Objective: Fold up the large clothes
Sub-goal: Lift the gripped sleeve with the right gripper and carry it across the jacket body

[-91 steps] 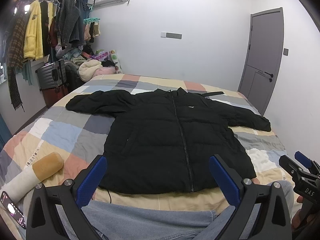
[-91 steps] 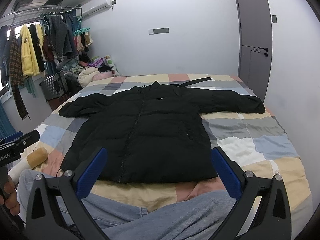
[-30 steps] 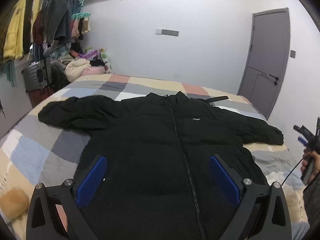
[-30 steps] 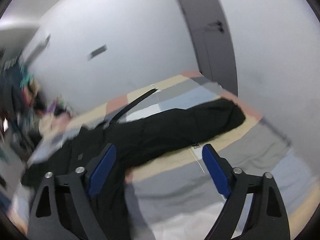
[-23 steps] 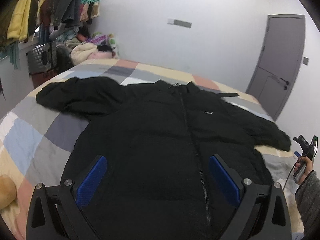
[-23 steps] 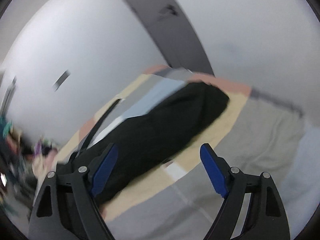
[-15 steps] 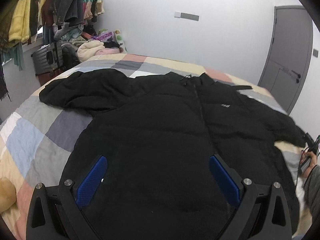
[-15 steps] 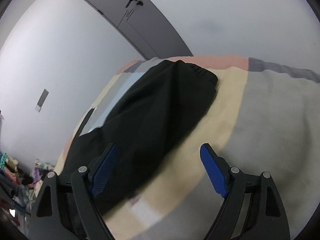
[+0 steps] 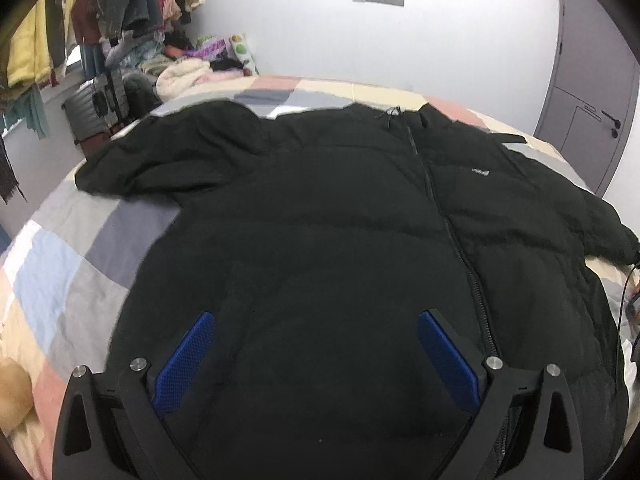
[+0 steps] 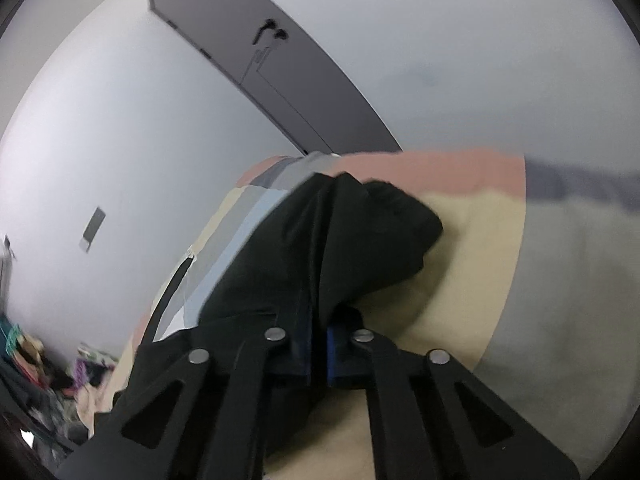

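A black puffer jacket lies flat, front up and zipped, on the bed, both sleeves spread out. My left gripper hovers open over its lower left front, the blue pads wide apart with nothing between them. In the right wrist view the jacket's right sleeve runs away from me to its cuff. My right gripper is shut on a pinch of that sleeve's fabric, the blue pads pressed together on it.
The bed wears a patchwork quilt of grey, blue, cream and pink squares. A clothes rail with hanging garments, a suitcase and a pile of clothes stand at the left. A grey door is on the right wall.
My right gripper swung to the sleeve near its cuff, rolled, and shut on the fabric. My left gripper dropped closer over the jacket's front and stayed open.
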The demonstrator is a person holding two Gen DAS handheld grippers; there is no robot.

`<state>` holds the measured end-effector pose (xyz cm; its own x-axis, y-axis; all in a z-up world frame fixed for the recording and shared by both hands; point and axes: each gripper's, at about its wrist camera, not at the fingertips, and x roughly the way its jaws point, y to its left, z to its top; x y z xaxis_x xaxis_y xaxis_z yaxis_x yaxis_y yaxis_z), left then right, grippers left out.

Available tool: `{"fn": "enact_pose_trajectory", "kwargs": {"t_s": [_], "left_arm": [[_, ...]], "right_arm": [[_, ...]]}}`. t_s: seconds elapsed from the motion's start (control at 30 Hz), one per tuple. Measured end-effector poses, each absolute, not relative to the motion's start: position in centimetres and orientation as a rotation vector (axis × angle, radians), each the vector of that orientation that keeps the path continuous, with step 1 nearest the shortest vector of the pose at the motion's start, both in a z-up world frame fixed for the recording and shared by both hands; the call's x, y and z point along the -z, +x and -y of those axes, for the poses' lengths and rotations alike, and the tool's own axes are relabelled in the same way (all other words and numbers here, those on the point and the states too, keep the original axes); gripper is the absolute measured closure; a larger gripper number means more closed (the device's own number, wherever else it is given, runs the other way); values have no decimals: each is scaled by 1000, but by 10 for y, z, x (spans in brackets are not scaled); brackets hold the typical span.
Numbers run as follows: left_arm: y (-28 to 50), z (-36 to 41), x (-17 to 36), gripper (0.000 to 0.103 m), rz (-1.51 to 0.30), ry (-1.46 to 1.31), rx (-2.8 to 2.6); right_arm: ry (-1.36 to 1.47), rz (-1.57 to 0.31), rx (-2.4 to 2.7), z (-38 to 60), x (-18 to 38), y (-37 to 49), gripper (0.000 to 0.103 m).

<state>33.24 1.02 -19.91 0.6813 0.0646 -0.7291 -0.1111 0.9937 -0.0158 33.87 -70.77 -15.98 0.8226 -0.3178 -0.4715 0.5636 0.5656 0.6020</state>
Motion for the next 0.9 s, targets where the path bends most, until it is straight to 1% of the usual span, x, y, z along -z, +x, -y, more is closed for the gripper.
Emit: {"fn": "enact_pose_trajectory", "kwargs": {"t_s": [0.2, 0.3, 0.47, 0.63, 0.73, 0.9], "left_arm": [[313, -22, 170, 0, -757, -72, -80], [303, -31, 153, 0, -702, -50, -99], [294, -50, 142, 0, -686, -75, -78], [290, -65, 145, 0, -682, -101, -55], [286, -71, 147, 0, -669, -99, -43], [279, -80, 147, 0, -632, -109, -40]], "right_arm": [[746, -313, 523, 695, 97, 328, 101], [698, -300, 498, 678, 52, 328, 101], [590, -262, 435, 635, -24, 329, 101], [457, -229, 353, 564, -95, 344, 100], [348, -213, 301, 512, -129, 353, 100], [202, -175, 218, 418, -160, 368, 100]]}}
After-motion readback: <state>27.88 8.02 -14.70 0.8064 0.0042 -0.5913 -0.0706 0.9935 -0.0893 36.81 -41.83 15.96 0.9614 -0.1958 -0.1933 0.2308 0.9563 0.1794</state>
